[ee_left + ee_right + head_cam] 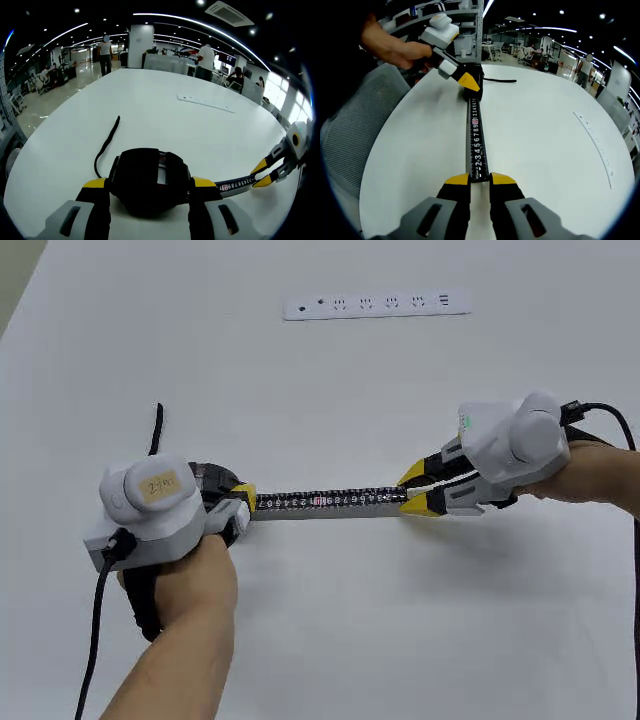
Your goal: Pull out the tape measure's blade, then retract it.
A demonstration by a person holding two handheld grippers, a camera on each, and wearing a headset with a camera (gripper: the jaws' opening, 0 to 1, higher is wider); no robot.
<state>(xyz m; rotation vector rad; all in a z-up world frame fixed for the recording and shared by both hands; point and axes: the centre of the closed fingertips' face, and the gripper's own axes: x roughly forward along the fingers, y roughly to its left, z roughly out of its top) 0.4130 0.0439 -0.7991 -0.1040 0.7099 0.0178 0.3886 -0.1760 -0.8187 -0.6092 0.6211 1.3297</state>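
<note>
The black tape measure case (149,181) sits on the white table, clamped between the yellow-tipped jaws of my left gripper (149,184); in the head view the case (212,480) is partly hidden behind that left gripper (238,502). Its black blade (330,500) with white numbers runs rightward across the table to my right gripper (418,492), which is shut on the blade's end. In the right gripper view the blade (475,137) stretches straight away from the right gripper (480,178) to the case (476,76). A black wrist strap (106,142) trails from the case.
A white power strip (377,305) lies at the far side of the white table (330,630). Black cables hang from both grippers. A grey mesh chair (357,145) stands beside the table edge. People and desks stand in the office beyond.
</note>
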